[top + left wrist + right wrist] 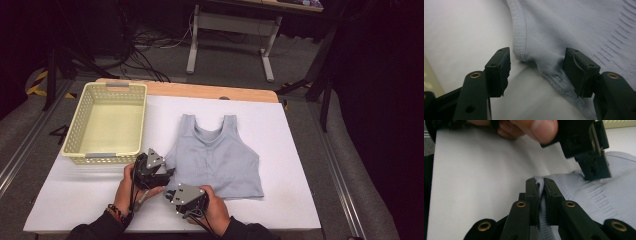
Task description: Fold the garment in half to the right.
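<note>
On the white table point(75, 195), a grey top point(215, 155) is laid flat beside a basket point(107, 122). Its hem is clamped by the right gripper point(541, 185). The left gripper point(536, 67) is held apart astride the top's side edge.

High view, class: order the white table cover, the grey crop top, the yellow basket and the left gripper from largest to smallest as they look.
1. White table cover
2. Grey crop top and yellow basket: about alike, so unranked
3. Left gripper

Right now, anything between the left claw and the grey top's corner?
Nothing visible. The left claw stands open astride the lower side corner of the grey top, with cloth between its jaws and no other item there. The right claw is shut on the hem nearby, off to the side.
</note>
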A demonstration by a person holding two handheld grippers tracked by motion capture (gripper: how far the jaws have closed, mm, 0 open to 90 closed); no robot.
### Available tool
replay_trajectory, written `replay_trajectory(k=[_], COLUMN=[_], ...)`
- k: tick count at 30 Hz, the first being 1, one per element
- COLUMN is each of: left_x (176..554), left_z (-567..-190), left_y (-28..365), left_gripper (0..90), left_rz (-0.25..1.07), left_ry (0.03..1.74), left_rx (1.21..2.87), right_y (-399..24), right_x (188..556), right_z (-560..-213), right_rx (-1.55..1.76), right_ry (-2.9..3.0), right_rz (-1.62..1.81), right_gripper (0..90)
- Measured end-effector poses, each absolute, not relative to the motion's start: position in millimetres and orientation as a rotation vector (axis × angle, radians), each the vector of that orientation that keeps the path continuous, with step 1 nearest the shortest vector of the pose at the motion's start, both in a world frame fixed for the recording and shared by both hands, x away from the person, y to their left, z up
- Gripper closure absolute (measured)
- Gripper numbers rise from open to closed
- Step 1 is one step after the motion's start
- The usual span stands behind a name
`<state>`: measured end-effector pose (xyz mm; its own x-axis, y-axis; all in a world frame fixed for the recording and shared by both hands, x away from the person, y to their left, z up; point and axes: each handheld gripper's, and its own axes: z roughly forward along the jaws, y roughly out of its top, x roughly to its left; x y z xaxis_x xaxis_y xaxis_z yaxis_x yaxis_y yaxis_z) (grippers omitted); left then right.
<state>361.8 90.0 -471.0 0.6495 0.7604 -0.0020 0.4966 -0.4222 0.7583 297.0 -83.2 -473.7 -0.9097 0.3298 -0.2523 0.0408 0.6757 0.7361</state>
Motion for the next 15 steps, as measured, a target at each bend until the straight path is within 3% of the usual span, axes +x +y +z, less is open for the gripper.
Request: replay_trajectory(k=[5, 9, 15], left_x=[368, 372, 372], left_z=[-472, -472, -472], left_y=[82, 78, 79], left_gripper=[38.4, 43.2, 67.6], left_rz=[0.420, 0.365, 0.285], left_ry=[0.996, 1.017, 0.945], left_rx=[2.126, 2.118, 2.124], right_y=[-84, -85, -89], right_x=[296, 296, 294], right_z=[-473, -470, -464], right_rx=[0.296, 0.291, 0.304], right_ry=[2.521, 2.510, 2.493], right_rz=[1.101, 1.115, 1.144], right_gripper=[82.6, 82.8, 82.9])
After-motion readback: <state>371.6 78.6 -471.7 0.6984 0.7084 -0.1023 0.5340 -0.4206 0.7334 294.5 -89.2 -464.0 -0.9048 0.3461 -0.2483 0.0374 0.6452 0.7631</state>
